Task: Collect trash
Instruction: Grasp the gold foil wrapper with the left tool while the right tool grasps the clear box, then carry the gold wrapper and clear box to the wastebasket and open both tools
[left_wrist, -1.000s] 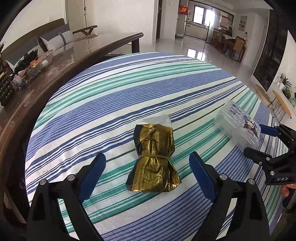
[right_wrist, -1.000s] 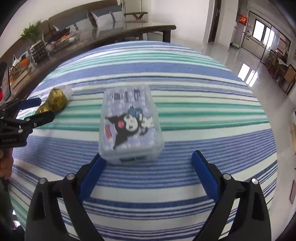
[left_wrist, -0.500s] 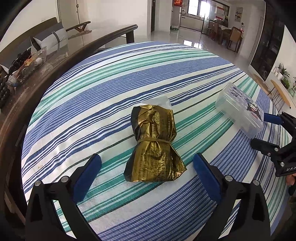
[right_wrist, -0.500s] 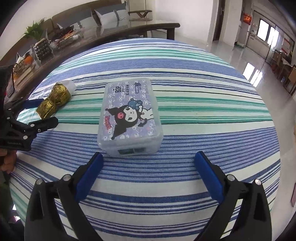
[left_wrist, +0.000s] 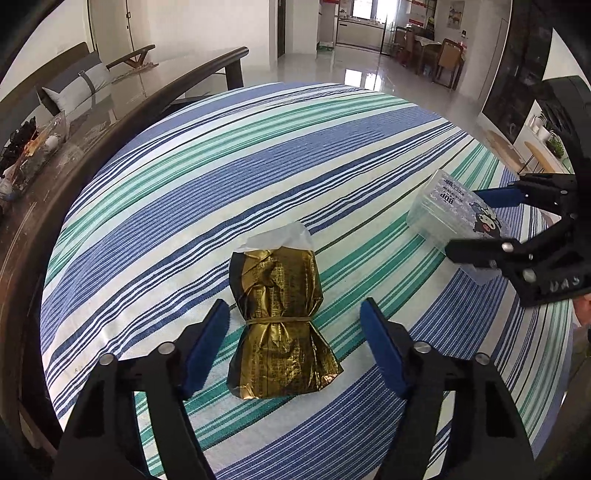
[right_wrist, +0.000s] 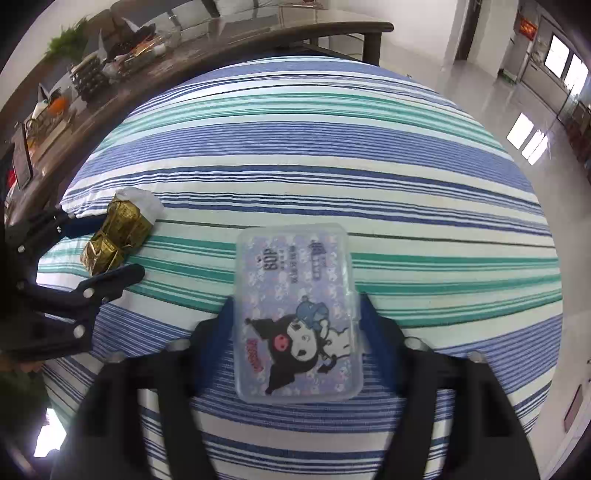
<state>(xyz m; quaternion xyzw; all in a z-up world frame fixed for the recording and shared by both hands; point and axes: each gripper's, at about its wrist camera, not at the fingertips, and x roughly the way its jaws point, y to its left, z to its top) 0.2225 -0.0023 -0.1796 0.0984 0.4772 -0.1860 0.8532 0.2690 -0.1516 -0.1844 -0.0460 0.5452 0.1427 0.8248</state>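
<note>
The left gripper (left_wrist: 293, 332) is open wide around the gold wrapper (left_wrist: 277, 325) — its fingers sit beside the wrapper, not touching it. The right gripper (right_wrist: 295, 325) squeezes the clear plastic box (right_wrist: 297, 314) near the striped cloth's (right_wrist: 314, 147) near edge.

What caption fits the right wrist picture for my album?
Right gripper closes around the cartoon box on the striped cloth.
</note>
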